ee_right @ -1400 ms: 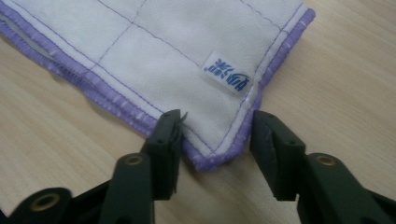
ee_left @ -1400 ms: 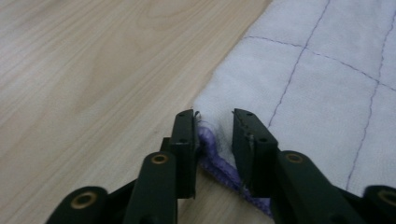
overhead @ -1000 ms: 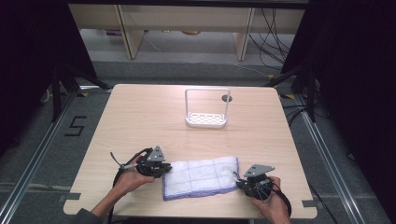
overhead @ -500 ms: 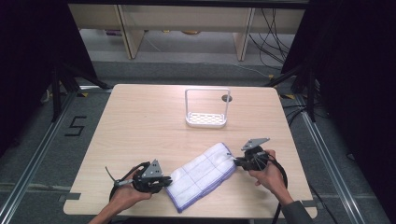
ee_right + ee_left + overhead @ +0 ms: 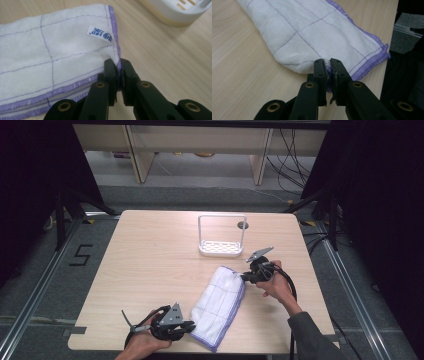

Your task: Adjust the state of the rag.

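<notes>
A folded white cloth with purple stitching and a purple hem lies slantwise on the wooden table. My left gripper is at the table's near edge, shut on the cloth's near end; the fabric is pinched between its black jaws. My right gripper is farther back on the right, shut on the far corner of the cloth, right by the purple hem and a small white label with blue print.
A white rack with a slotted base and a tall handle frame stands behind the cloth, mid-table; its base lies close beyond my right gripper. A round grommet hole is beside it. Dark floor surrounds the table.
The cloth has swung from lying crosswise near the front edge to a steep slant. My right gripper carried its end away toward the rack; my left gripper moved right along the near edge.
</notes>
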`<action>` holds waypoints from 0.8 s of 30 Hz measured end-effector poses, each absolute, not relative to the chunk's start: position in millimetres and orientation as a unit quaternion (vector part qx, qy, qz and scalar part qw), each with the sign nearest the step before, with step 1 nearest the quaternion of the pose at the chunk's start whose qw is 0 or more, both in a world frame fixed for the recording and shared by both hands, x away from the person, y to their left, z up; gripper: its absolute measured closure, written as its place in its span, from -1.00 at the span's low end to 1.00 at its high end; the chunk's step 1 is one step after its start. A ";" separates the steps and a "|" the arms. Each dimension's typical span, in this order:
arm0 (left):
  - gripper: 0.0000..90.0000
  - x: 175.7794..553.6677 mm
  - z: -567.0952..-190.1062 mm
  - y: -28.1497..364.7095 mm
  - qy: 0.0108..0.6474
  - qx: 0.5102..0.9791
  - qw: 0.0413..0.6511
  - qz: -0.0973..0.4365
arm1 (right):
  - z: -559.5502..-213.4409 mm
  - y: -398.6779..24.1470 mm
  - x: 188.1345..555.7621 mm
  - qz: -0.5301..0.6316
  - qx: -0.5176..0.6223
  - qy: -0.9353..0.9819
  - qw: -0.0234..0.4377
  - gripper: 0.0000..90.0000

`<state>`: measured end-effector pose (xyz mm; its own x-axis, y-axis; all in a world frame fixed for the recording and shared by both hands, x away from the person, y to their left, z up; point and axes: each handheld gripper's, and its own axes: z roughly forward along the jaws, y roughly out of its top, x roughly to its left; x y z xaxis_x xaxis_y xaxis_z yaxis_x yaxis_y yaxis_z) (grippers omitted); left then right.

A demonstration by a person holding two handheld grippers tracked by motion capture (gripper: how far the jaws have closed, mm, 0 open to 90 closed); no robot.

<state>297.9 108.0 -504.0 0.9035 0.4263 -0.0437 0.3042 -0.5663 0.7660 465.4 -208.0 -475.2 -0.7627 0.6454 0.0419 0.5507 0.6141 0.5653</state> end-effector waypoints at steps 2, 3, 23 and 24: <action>0.84 295.2 -504.2 101.0 0.199 0.883 0.421 0.067 | -475.8 -202.2 471.7 0.291 0.324 0.896 0.087 0.89; 0.84 295.2 -504.2 101.0 0.199 0.883 0.421 0.067 | -475.3 -198.8 473.7 0.288 0.333 0.894 0.085 0.89; 0.15 306.2 -482.6 85.6 0.230 0.846 0.479 0.054 | -459.4 -201.6 492.4 0.344 0.383 0.851 0.106 0.14; 0.11 313.1 -478.9 89.0 0.235 0.844 0.478 0.066 | -458.0 -204.2 491.9 0.342 0.387 0.850 0.105 0.10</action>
<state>313.1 89.0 -478.9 0.8808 0.4598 -0.1131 0.3334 -0.4327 0.8376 491.9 -204.2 -458.0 -0.6785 0.7296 0.0857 0.5859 0.4670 0.6623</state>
